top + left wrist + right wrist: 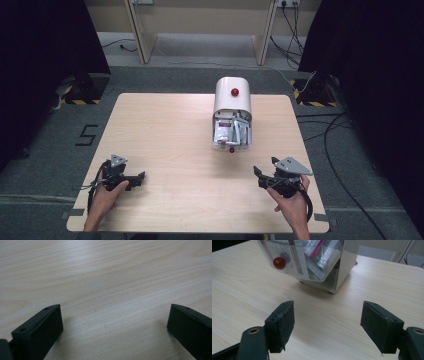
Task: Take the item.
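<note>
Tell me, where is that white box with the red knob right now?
In the high view the white box stands on the table, right of the middle toward the far edge. The right hand-held gripper is nearest, apart from it on the near side.

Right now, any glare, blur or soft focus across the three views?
High view: sharp, evenly lit, dark curtains at the sides. Left gripper view: glare washes the table at top, far wood grain soft. Right gripper view: reflections on the clear-fronted container, red knob slightly soft.
</note>
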Available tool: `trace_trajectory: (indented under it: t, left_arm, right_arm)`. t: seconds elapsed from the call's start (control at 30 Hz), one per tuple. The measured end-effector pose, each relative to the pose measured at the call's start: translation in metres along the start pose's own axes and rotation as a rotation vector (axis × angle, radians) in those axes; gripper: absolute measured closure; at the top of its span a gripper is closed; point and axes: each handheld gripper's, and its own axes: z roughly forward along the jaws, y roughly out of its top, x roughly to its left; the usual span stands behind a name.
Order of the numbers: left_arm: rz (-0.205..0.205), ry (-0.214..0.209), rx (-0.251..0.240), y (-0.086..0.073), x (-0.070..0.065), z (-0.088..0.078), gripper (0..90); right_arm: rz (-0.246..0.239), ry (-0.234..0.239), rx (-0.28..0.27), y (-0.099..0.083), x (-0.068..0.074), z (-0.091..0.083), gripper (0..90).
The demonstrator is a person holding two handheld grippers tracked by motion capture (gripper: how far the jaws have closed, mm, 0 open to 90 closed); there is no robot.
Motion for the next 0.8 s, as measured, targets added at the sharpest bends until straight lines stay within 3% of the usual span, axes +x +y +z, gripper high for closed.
trace_trajectory:
  t: [0.8]
  left_arm:
    - [0.0, 0.0, 0.0, 0.0, 0.0, 0.0, 0.0]
  right_arm:
    - [-0.029, 0.024, -0.028, 0.022, 0.013, -0.002, 30.7]
